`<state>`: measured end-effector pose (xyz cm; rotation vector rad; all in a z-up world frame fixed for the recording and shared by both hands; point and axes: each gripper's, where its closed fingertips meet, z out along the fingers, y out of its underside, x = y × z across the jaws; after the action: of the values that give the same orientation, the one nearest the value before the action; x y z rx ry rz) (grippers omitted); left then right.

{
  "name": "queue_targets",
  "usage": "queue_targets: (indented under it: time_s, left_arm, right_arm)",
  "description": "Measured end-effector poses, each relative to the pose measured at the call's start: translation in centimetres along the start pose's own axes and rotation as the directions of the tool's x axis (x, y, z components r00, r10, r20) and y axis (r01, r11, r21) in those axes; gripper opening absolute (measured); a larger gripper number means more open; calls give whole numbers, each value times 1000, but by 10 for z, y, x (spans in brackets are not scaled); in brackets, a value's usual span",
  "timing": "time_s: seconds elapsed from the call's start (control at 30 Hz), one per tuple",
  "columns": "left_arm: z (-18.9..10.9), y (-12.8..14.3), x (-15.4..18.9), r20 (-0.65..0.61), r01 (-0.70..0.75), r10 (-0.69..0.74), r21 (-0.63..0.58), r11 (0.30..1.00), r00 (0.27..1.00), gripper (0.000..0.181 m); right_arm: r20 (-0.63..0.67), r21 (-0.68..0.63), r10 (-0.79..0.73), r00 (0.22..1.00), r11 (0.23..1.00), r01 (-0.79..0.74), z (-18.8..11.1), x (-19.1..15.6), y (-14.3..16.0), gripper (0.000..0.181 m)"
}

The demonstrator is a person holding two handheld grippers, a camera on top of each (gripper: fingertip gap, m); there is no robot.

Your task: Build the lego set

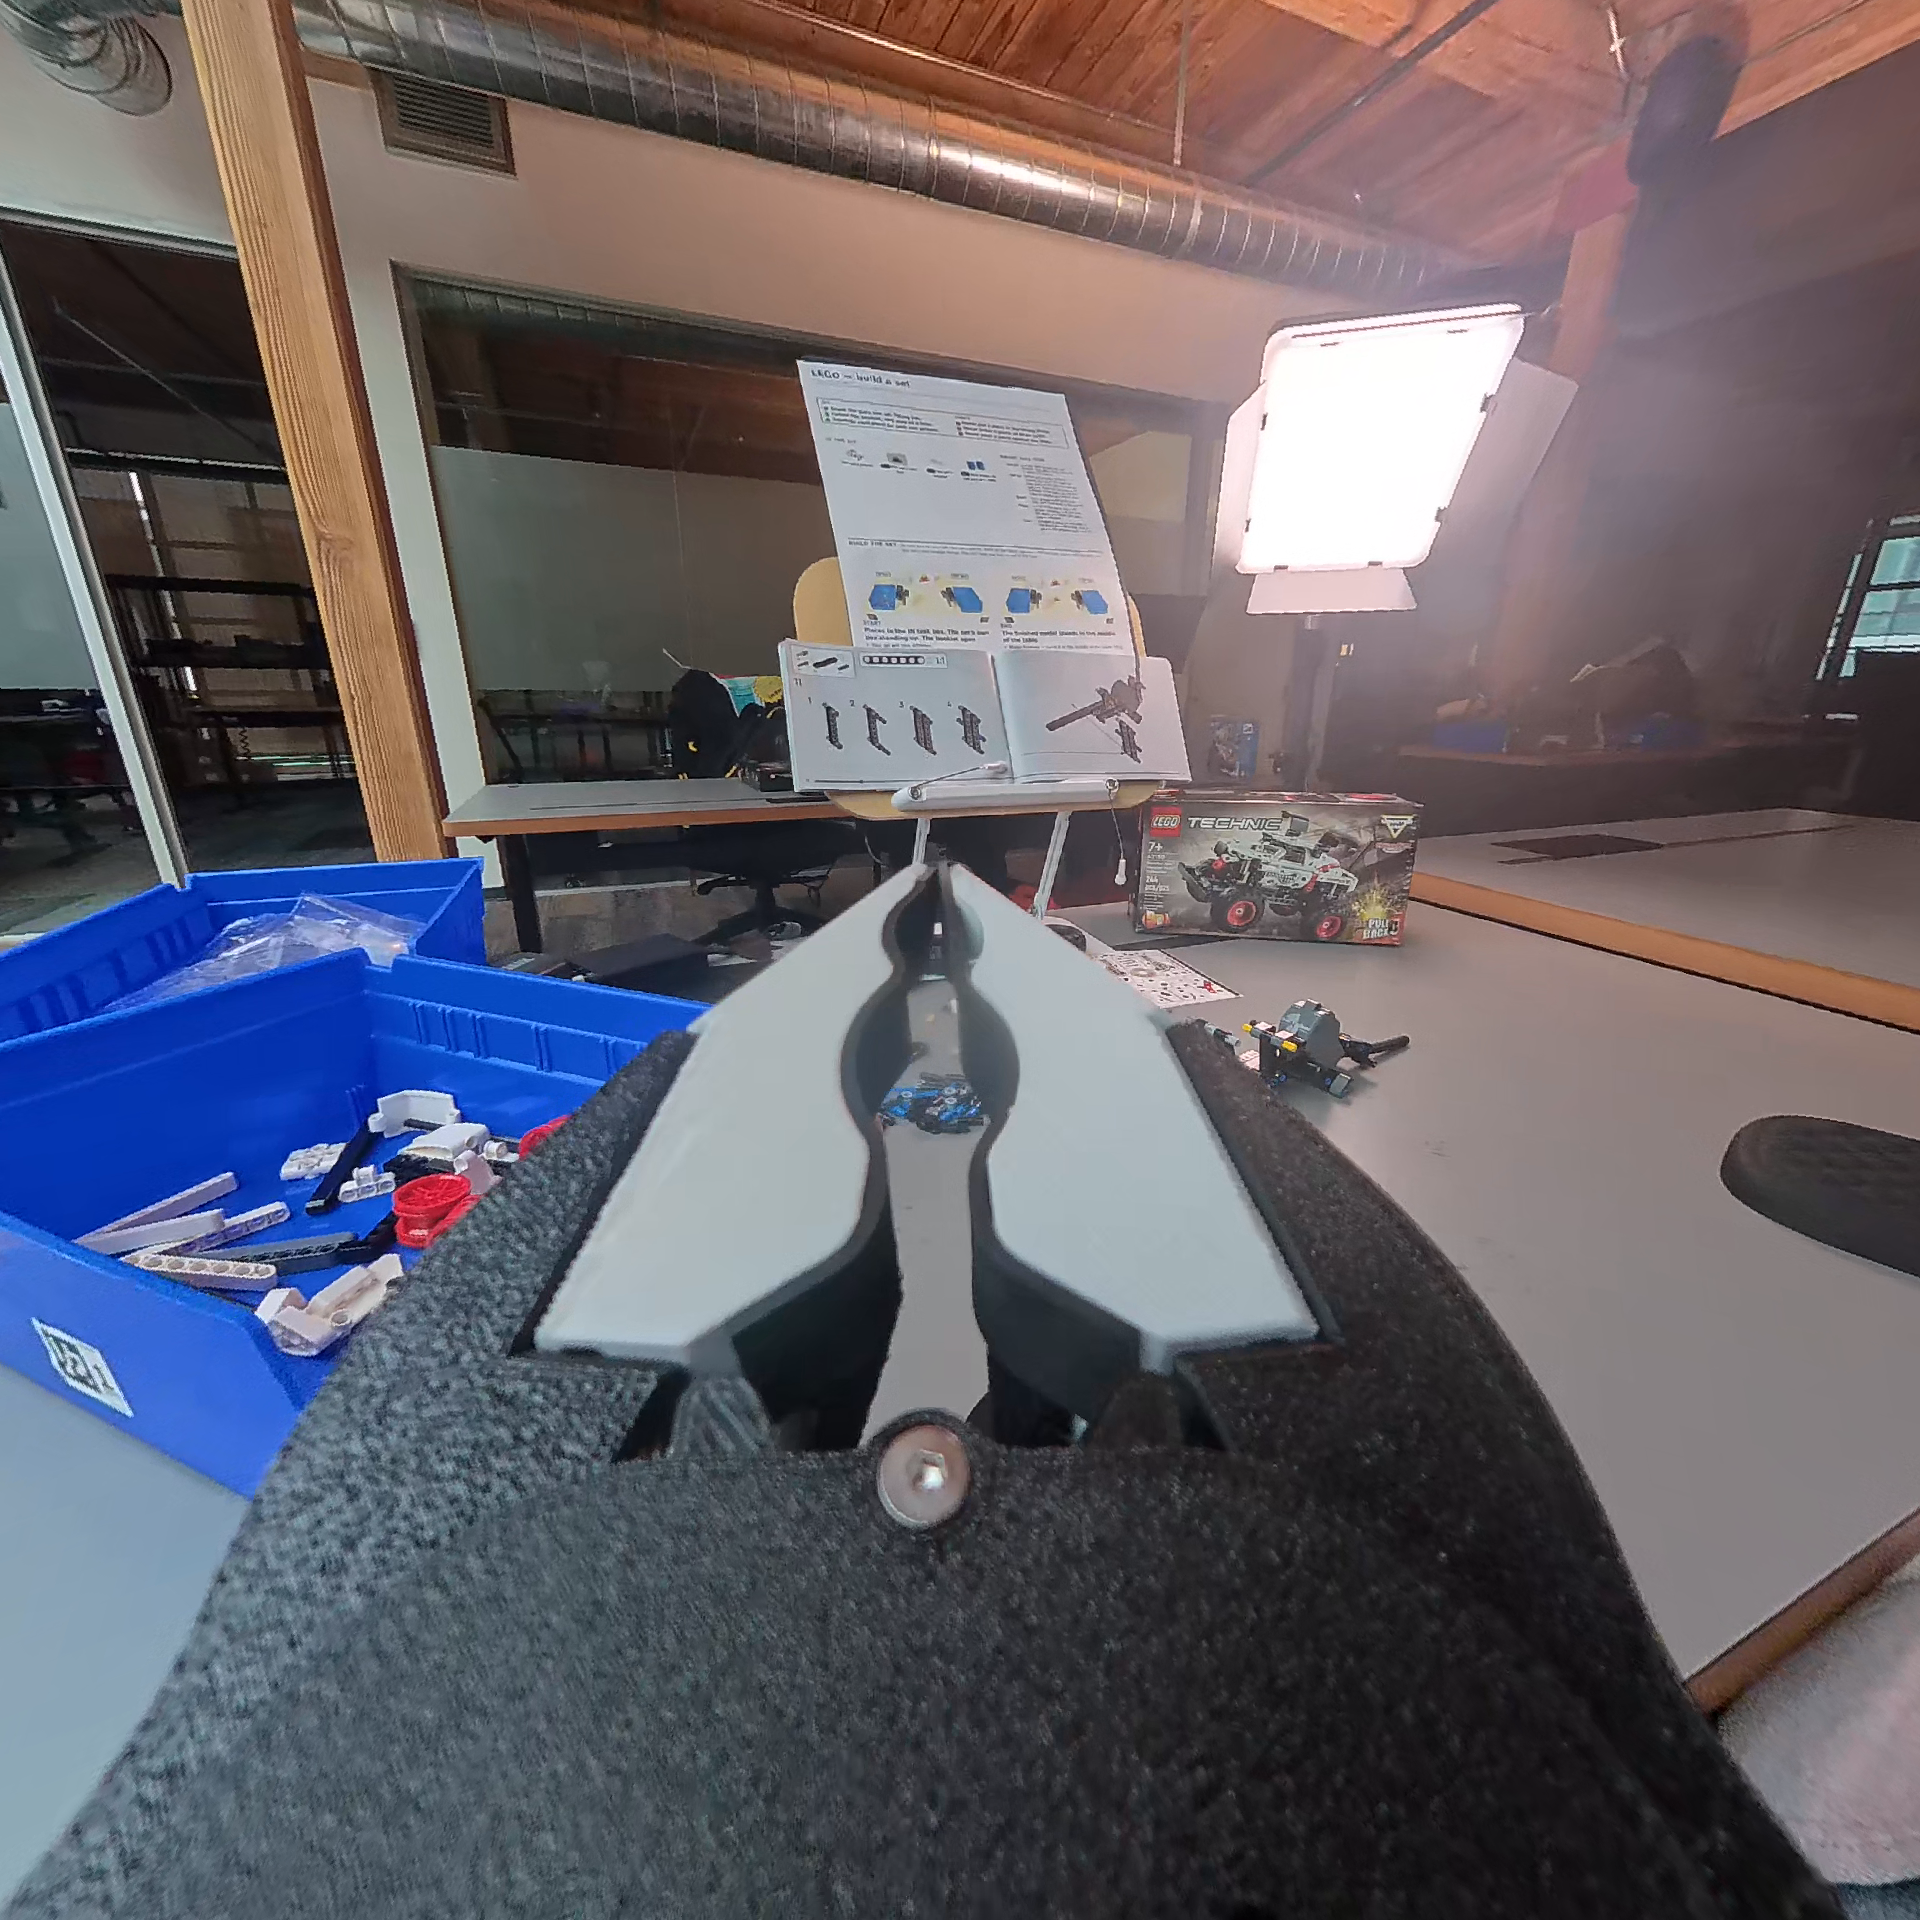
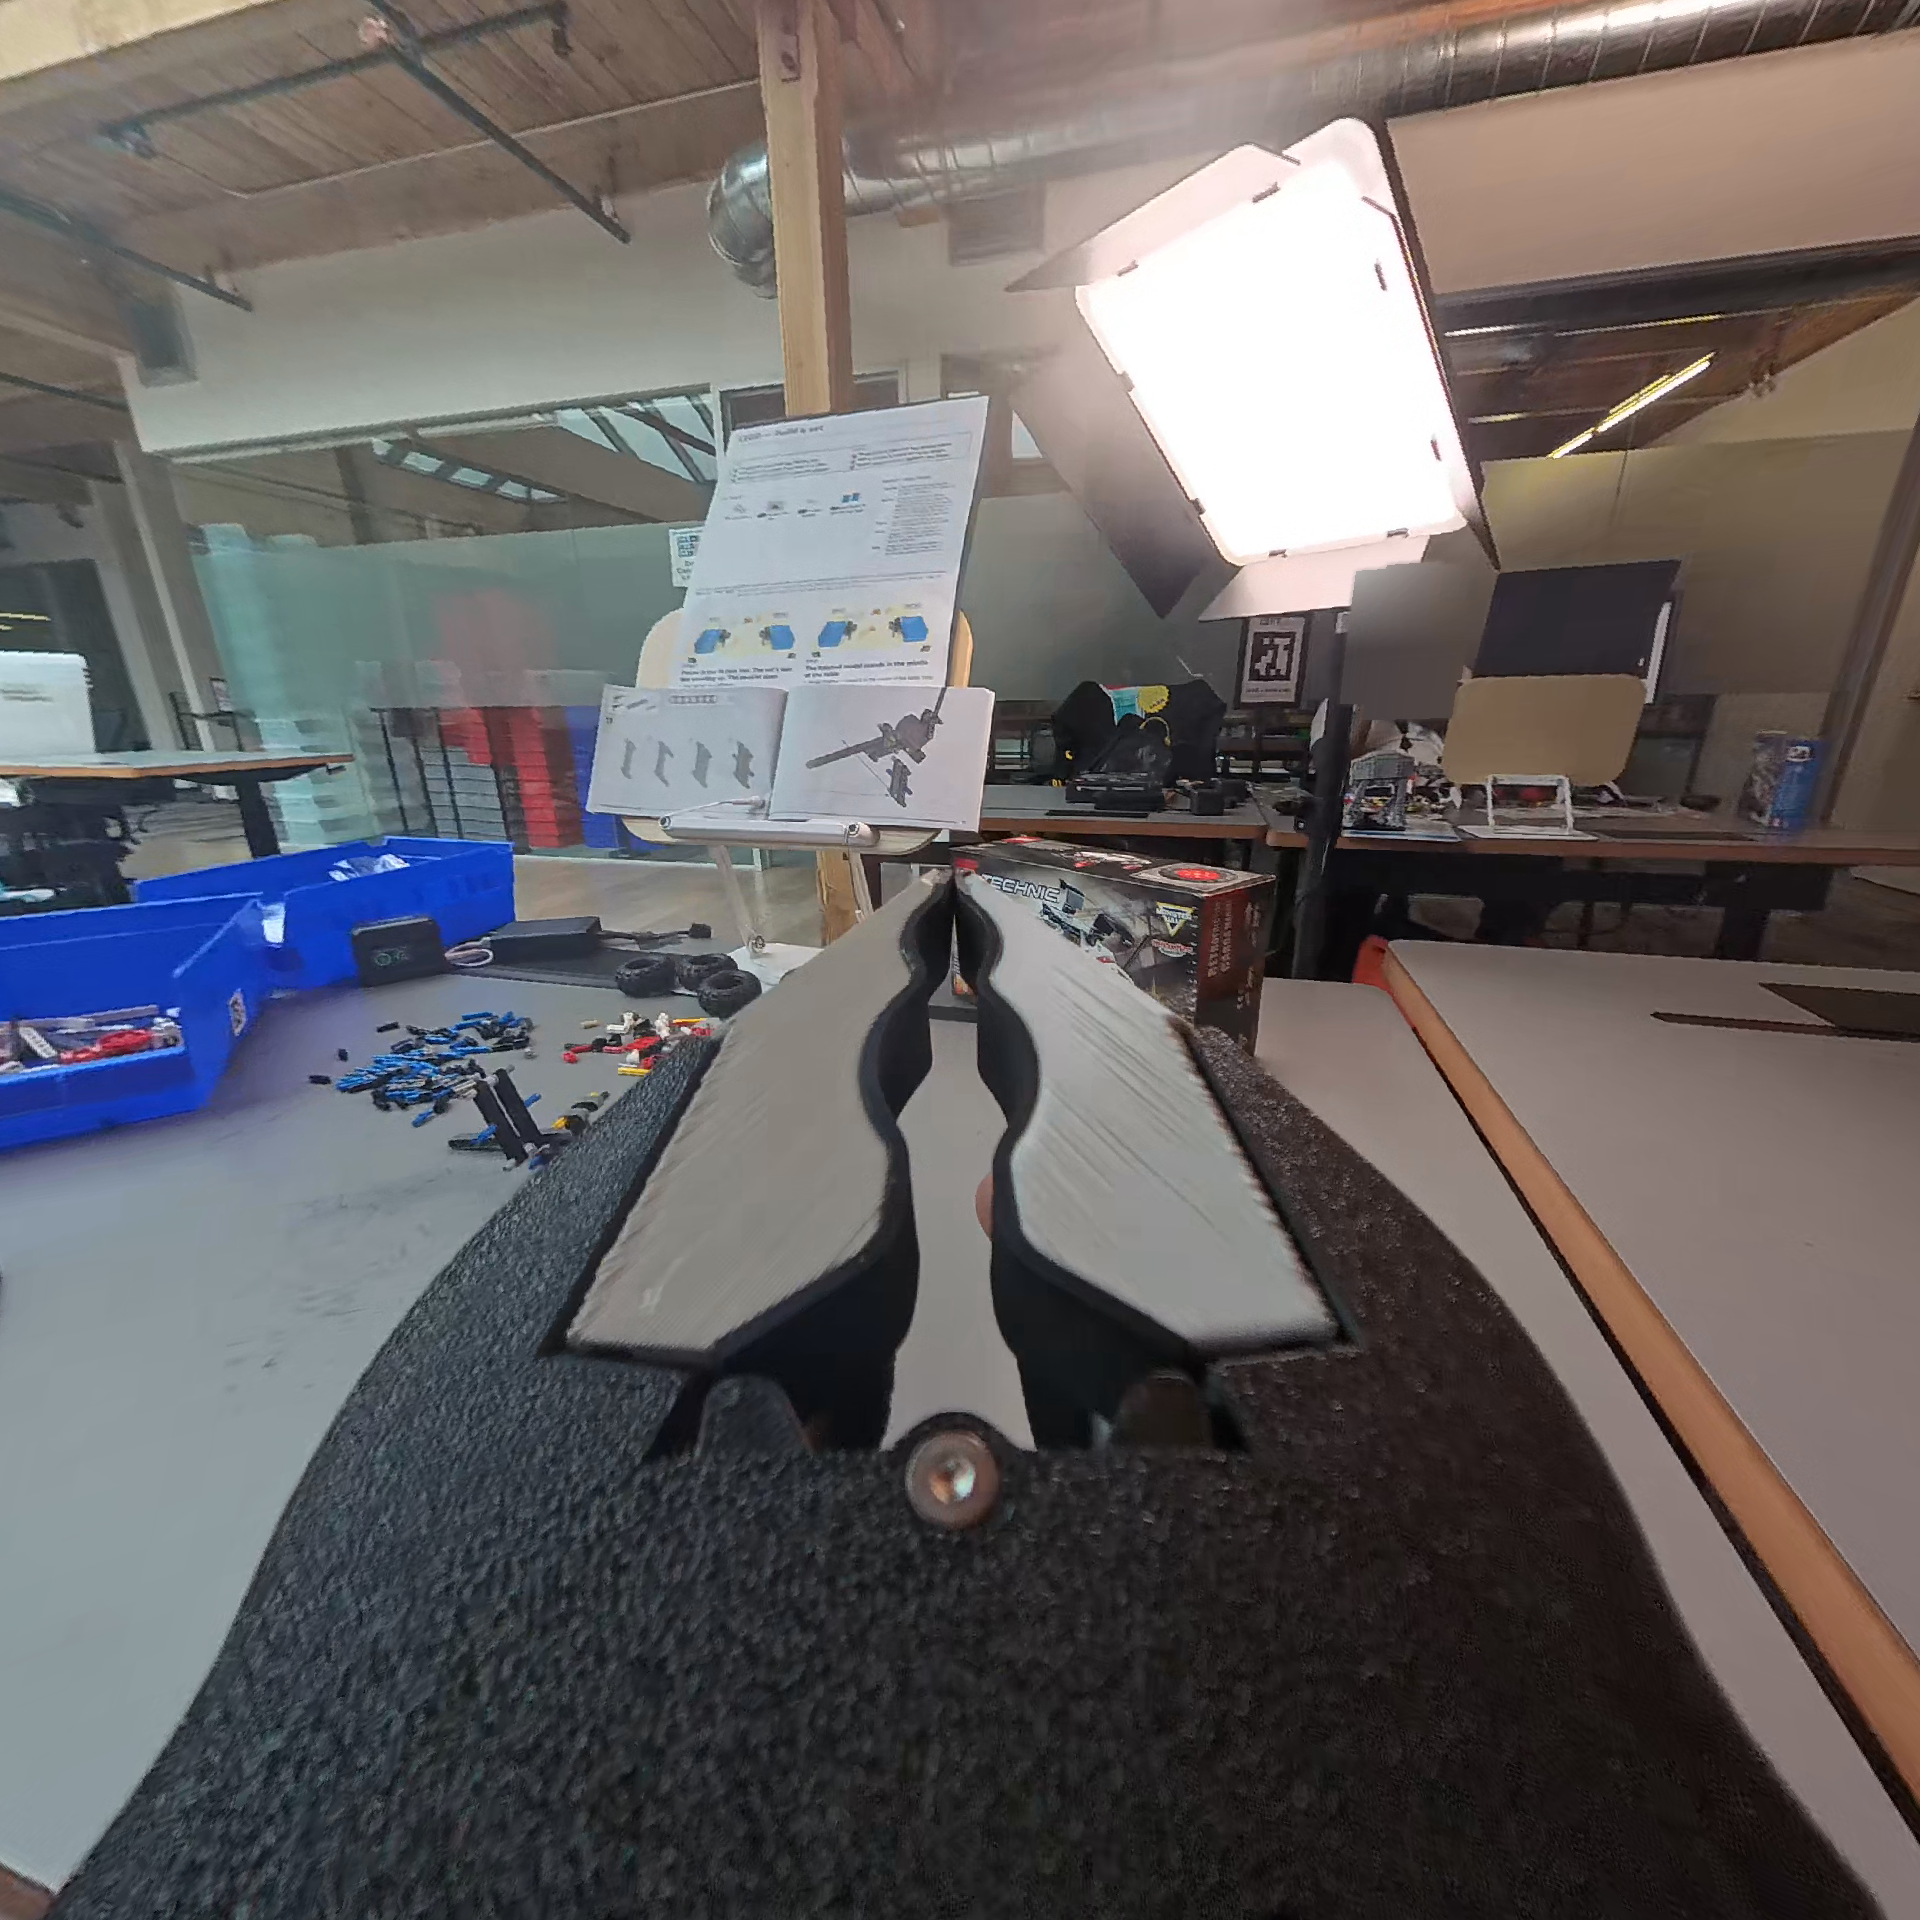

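My left gripper (image 1: 935,875) is shut and empty, held above the grey table (image 1: 1507,1299). A blue bin (image 1: 208,1351) at its left holds loose white, black and red Lego pieces (image 1: 343,1195). A small grey and black part-built assembly (image 1: 1311,1044) lies on the table to the right of the fingertips. My right gripper (image 2: 952,885) is shut and empty, also above the table (image 2: 208,1351). To its left lie a pile of blue and black pins (image 2: 436,1065), a black beam assembly (image 2: 504,1122) and several black tyres (image 2: 686,977).
An open instruction booklet (image 1: 987,717) rests on a stand at the back, with a printed sheet above it. The Lego set box (image 1: 1278,868) stands to the right. A second blue bin (image 2: 332,894) holds plastic bags. A bright light panel (image 2: 1268,353) stands behind. A second table (image 2: 1714,1143) adjoins on the right. The left gripper's tips are roughly 60 cm from the right gripper's.
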<state>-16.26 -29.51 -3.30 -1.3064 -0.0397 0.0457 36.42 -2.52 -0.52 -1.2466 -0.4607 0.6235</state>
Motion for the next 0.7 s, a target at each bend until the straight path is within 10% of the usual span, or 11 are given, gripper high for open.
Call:
queue_targets:
  time_s: [0.23, 0.47, 0.7]
  left_arm:
    - [57, 29, 1, 47, 37, -31, -148, 988, 998, 2]
    - [241, 110, 5, 194, -175, 269, -397, 901, 943, 3]
    - [335, 165, 18, 288, -162, 323, -467, 869, 901, 4]
  right_arm:
    - [33, -88, -2, 999, 996, 4, 45, -41, 17, 0]
    - [170, -227, -9, 985, 973, 48, 138, -239, 54, 0]
    - [357, -365, 103, 929, 930, 37, 173, -369, 111, 83]
